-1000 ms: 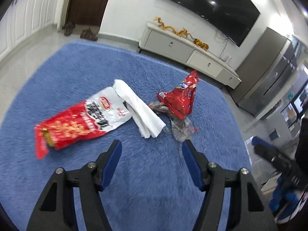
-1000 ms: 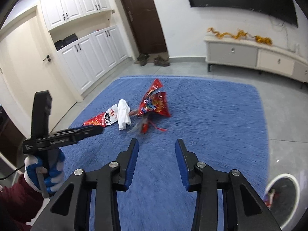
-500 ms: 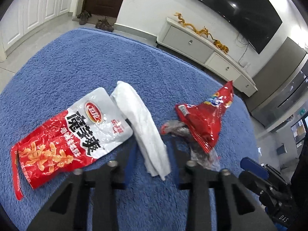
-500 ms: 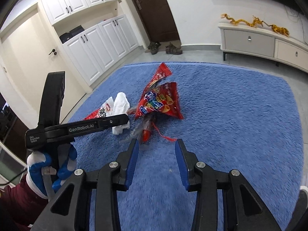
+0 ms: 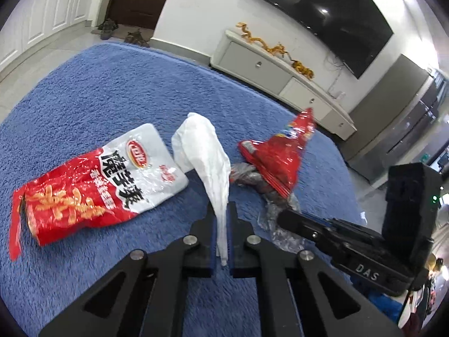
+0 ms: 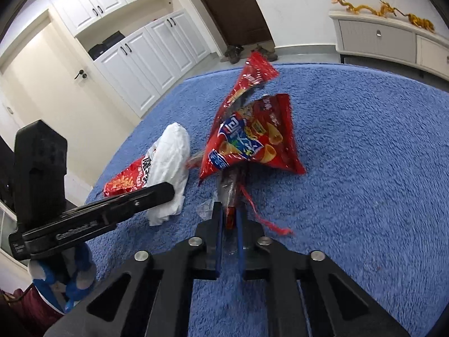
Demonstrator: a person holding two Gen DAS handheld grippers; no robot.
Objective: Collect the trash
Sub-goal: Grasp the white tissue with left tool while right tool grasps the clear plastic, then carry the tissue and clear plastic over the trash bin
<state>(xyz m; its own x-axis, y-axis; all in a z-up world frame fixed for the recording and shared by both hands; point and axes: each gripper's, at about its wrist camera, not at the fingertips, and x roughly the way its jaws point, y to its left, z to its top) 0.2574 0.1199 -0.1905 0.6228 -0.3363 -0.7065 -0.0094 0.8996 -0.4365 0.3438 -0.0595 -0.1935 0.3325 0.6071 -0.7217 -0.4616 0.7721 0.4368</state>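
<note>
My left gripper (image 5: pixel 221 219) is shut on the near end of a crumpled white tissue (image 5: pixel 204 154) lying on the blue rug (image 5: pixel 112 90). My right gripper (image 6: pixel 228 219) is shut on a clear and red wrapper (image 6: pixel 230 193) that lies under a red chip bag (image 6: pixel 252 140). A red and white snack bag (image 5: pixel 92 182) lies flat left of the tissue. The tissue (image 6: pixel 171 165) and the snack bag (image 6: pixel 129 179) also show in the right wrist view, behind the left gripper's body (image 6: pixel 92 219).
A white TV cabinet (image 5: pixel 280 73) stands against the far wall beyond the rug. White cupboards (image 6: pixel 134 53) and a dark door (image 6: pixel 233 8) lie to the left, with shoes (image 6: pixel 235 52) on the floor. The right gripper's body (image 5: pixel 364 247) sits close on my right.
Both grippers have moved forward and down to the trash and shut: the left on the white tissue, the right on the clear and red wrapper.
</note>
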